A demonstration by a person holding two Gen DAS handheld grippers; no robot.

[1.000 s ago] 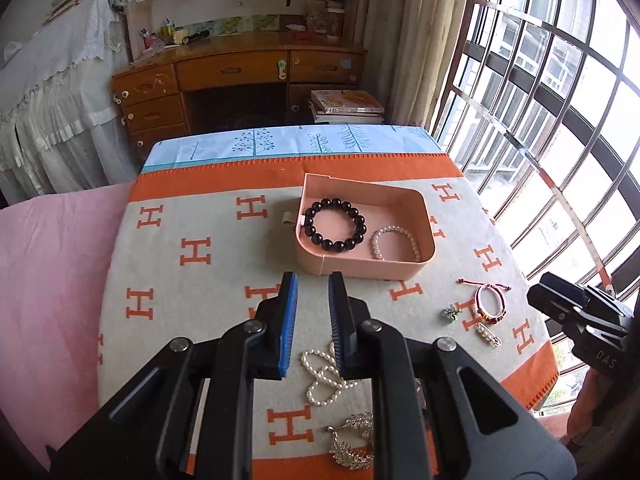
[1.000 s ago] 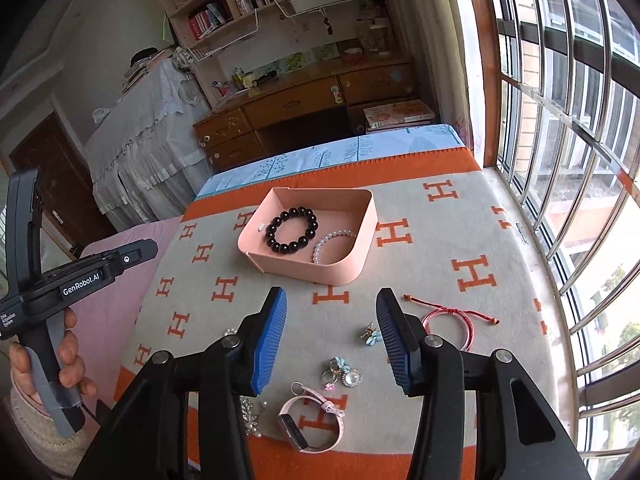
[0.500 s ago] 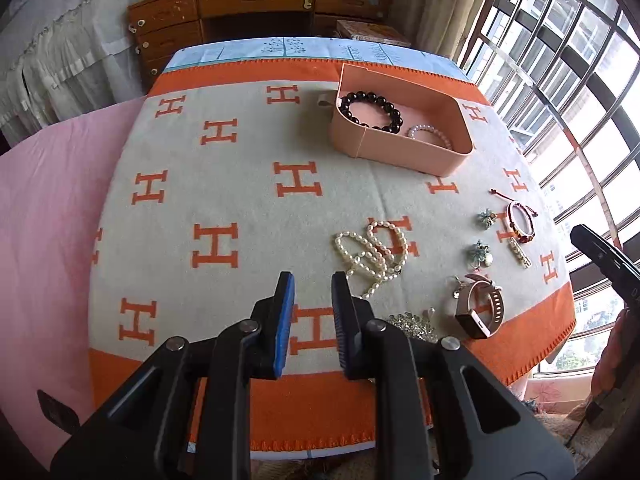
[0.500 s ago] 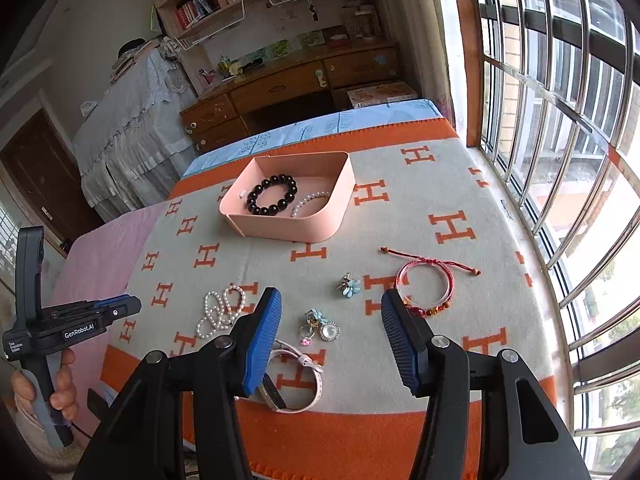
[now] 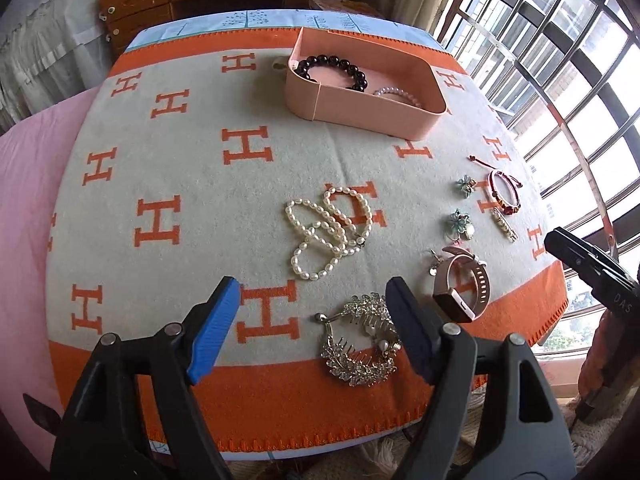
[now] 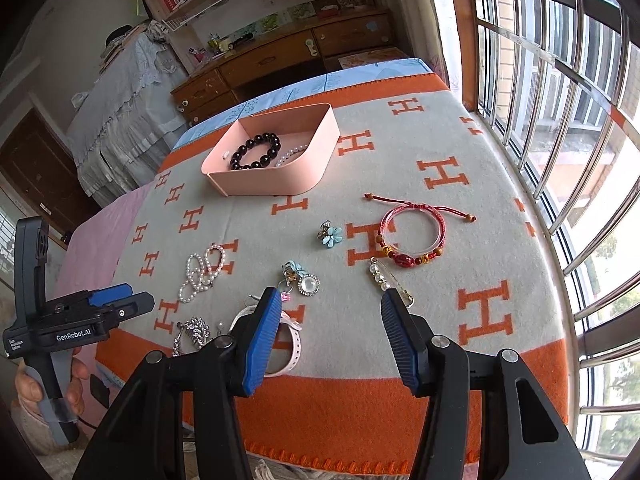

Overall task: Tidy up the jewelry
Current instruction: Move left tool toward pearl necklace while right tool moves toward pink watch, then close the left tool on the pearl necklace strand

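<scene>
A pink tray [image 5: 372, 108] [image 6: 276, 184] at the far side of the blanket holds a black bead bracelet [image 5: 332, 68] [image 6: 256, 152] and a small pearl bracelet [image 5: 396, 94]. My left gripper [image 5: 312, 320] hangs over the near edge with its jaws opening and nothing between the pads; a rhinestone hair comb [image 5: 360, 344] lies just right of its middle, and a pearl necklace [image 5: 328, 232] [image 6: 202, 270] lies beyond. My right gripper [image 6: 328, 320] stands open and empty, with a pink watch [image 6: 280, 340] at its left finger and a red cord bracelet [image 6: 412, 236] ahead.
Small charms [image 6: 330, 234], a pendant cluster [image 6: 300, 280] and a bead pin [image 6: 384, 276] are scattered on the orange-and-cream blanket [image 5: 160, 152]. Window bars [image 6: 560, 120] run along the right side. A wooden desk [image 6: 280, 56] stands behind. A hand [image 6: 48, 380] holds the left gripper's handle.
The left gripper's jaws have spread wide from nearly shut, and it has sunk and tipped downward toward the near edge. The right gripper has also come down closer to the blanket.
</scene>
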